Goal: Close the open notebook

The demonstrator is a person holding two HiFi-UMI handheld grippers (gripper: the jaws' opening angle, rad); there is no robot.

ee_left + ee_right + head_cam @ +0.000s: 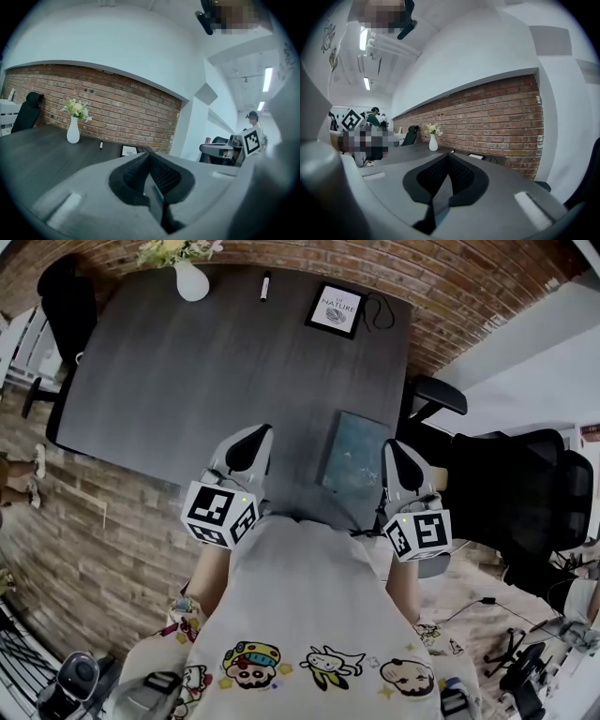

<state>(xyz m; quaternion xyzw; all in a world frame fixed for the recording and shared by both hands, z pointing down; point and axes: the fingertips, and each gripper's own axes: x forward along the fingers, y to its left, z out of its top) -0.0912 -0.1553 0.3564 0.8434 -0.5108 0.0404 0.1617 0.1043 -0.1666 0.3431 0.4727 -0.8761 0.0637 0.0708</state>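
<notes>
A teal notebook (354,454) lies flat with its cover shut on the dark table (187,381), near the front edge. My left gripper (253,439) hovers to the left of it, a gap apart, its jaws shut with nothing between them. My right gripper (397,456) is just off the notebook's right edge, also shut and empty. In the left gripper view my left gripper (149,157) shows its pads pressed together. The right gripper view shows the same for my right gripper (447,158). The notebook is hidden in both gripper views.
At the table's far edge stand a white vase with flowers (191,279), a black pen (265,285) and a framed card (336,310) with a cable (380,310). Black office chairs stand at the left (67,296) and right (525,488). A brick wall runs behind.
</notes>
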